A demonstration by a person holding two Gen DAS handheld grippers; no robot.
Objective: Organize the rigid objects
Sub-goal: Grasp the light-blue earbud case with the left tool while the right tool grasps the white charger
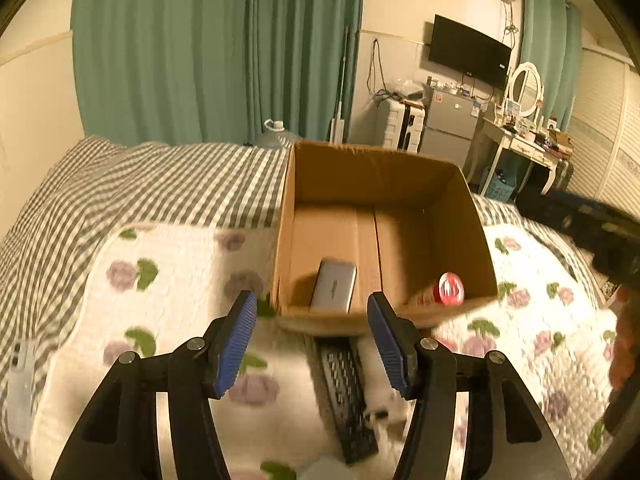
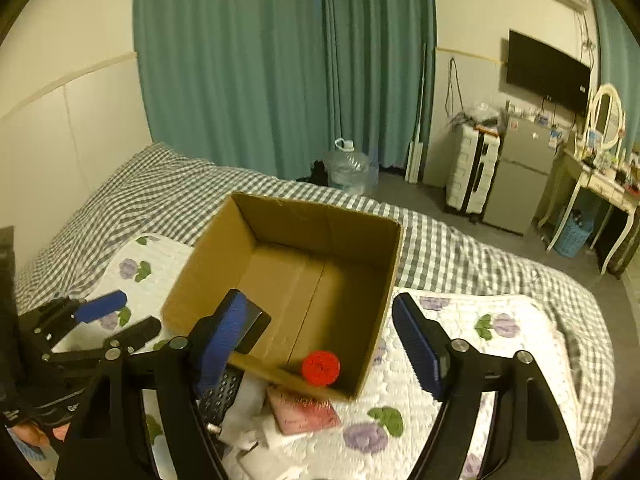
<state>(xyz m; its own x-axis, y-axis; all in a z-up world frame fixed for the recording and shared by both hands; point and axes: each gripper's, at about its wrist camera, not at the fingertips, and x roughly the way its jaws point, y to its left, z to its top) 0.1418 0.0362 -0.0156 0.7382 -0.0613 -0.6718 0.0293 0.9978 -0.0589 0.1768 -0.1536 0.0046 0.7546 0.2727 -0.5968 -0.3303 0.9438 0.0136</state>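
Observation:
An open cardboard box [image 1: 400, 184] stands on the bed; it also shows in the right wrist view [image 2: 320, 220]. Inside lie a silver flat device [image 1: 334, 286] and a red-capped bottle [image 1: 444, 292], whose cap also shows in the right wrist view [image 2: 321, 367]. My left gripper [image 1: 312, 336] is open and empty just before the box's near wall, above a black perforated object [image 1: 348, 392]. My right gripper [image 2: 320, 340] is open and empty above the box's near edge. A pink flat item [image 2: 302, 414] lies in front of the box.
The bed has a floral quilt [image 1: 180, 280] and a checked sheet [image 1: 160, 184]. A phone [image 1: 20, 384] lies at the left. White cloth [image 2: 248, 436] lies by the pink item. A water jug [image 2: 348, 168], suitcase [image 2: 472, 172], fridge [image 2: 520, 176] and dressing table [image 2: 600, 184] stand beyond the bed.

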